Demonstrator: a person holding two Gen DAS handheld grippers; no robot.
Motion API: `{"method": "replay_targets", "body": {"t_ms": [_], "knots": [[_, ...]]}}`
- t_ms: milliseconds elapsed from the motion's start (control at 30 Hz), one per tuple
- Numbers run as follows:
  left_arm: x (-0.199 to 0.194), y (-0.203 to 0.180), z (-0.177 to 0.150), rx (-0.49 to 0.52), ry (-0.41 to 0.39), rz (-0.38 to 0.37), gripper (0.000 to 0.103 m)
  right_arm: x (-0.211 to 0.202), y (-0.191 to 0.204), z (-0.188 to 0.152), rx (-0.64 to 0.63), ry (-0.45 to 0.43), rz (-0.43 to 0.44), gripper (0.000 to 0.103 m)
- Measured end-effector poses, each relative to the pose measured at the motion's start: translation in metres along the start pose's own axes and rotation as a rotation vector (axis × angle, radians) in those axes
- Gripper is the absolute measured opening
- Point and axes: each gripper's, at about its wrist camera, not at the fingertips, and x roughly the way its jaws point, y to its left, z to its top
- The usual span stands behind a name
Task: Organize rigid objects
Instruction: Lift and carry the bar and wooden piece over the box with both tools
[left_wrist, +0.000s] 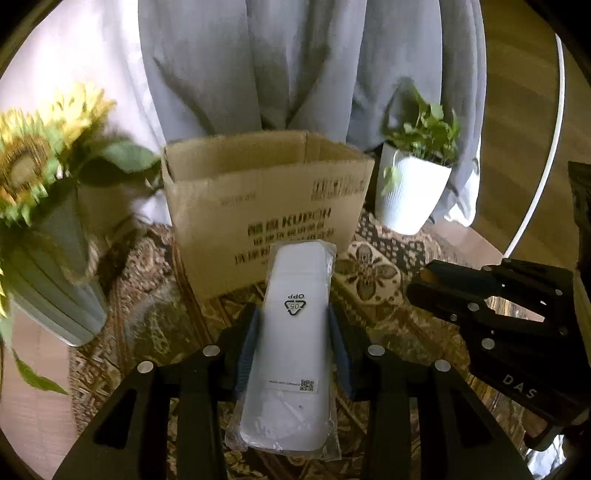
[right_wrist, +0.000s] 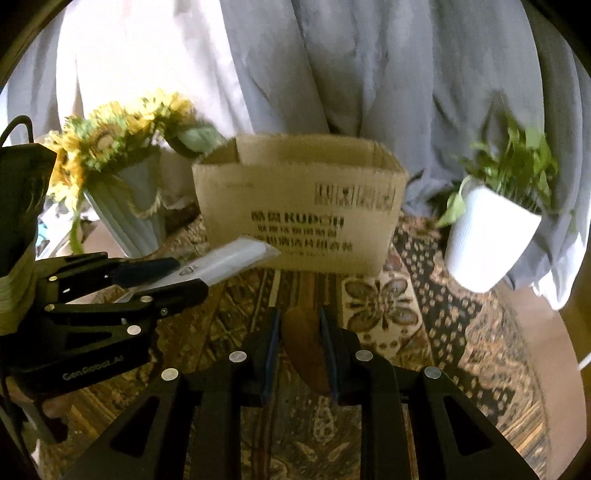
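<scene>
White bagged remote (left_wrist: 291, 332) is gripped by the left gripper (left_wrist: 293, 345) before the cardboard box (left_wrist: 266, 206); a brown object (right_wrist: 304, 350) is clamped in the right gripper's (right_wrist: 301, 354) jaws.

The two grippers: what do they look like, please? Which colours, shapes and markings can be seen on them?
Both are matte black with angular, cut-out frames and round silver bolts. The left gripper has blue pads on its fingers; its side reads "GenRobot.AI". The right gripper also has blue pads; its side reads "DAS". No sleeves are visible.
</scene>
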Motion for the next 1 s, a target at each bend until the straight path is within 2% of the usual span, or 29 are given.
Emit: {"method": "replay_targets", "body": {"t_ms": [200,467,767,1000], "knots": [[-0.019,-0.004,0.017,0.021,-0.044,0.034,0.037,-0.014,0.0,0.019,-0.047,-0.055,0.032,0.024],[-0.031,-0.006,0.049,0.047,-0.091,0.036,0.037,-0.027,-0.003,0.05,-0.09,-0.121,0.092,0.024],[-0.024,-0.004,0.092,0.114,-0.096,0.06,0.037,-0.02,-0.008,0.093,-0.146,-0.159,0.128,0.024],[-0.009,0.001,0.129,0.188,-0.062,0.075,0.037,0.001,-0.014,0.128,-0.188,-0.159,0.156,0.024]]}}
